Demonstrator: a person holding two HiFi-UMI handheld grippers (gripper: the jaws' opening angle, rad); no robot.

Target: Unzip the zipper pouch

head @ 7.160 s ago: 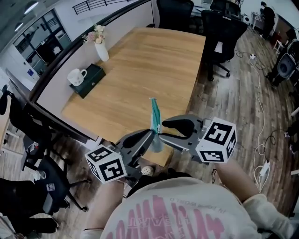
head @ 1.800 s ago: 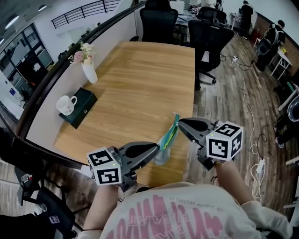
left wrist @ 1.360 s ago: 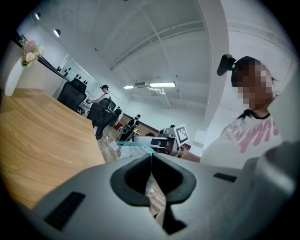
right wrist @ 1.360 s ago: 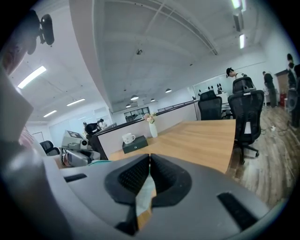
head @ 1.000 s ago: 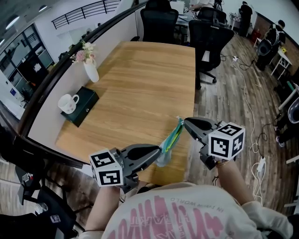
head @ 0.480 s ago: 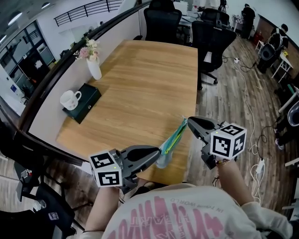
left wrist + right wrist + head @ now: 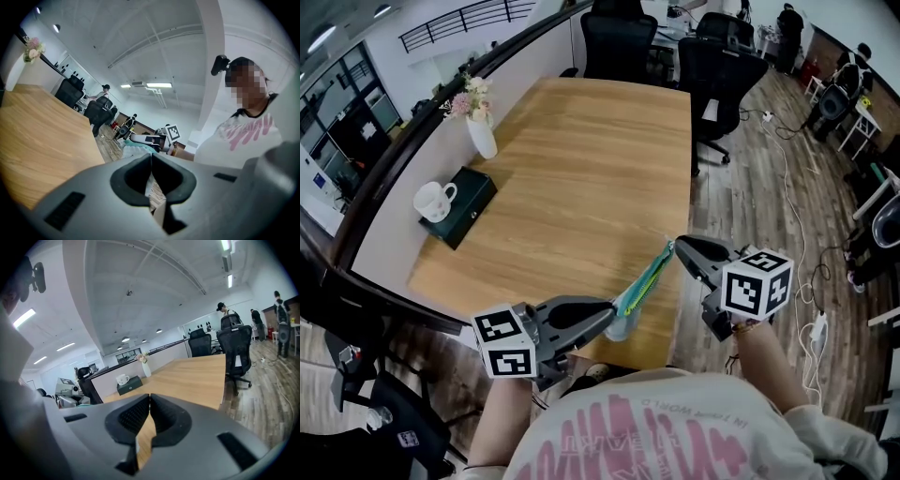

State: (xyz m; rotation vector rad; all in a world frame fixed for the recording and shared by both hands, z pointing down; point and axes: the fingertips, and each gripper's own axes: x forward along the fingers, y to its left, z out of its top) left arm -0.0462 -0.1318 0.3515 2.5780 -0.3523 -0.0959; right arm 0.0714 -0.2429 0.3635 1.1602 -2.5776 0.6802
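A teal and green zipper pouch (image 7: 643, 282) hangs slanted in the air over the near edge of the wooden table (image 7: 581, 169). My left gripper (image 7: 613, 315) is shut on the pouch's lower end. My right gripper (image 7: 676, 247) is shut at the pouch's upper end, where the zipper runs; the pull itself is too small to see. In the left gripper view the jaws (image 7: 151, 156) are shut, and beyond them show the pouch (image 7: 137, 146) and the right gripper's marker cube (image 7: 172, 132). The right gripper view shows shut jaws (image 7: 149, 398) with the table (image 7: 197, 373) behind.
A white vase of flowers (image 7: 481, 134) and a white mug (image 7: 430, 201) on a dark box (image 7: 465, 193) stand along the table's left side. Black office chairs (image 7: 722, 66) stand at the far end. Cables (image 7: 797, 187) lie on the wood floor at right.
Both grippers and the pouch keep nearly the same pose. The left gripper has sunk slightly, and the pouch stays stretched between them.
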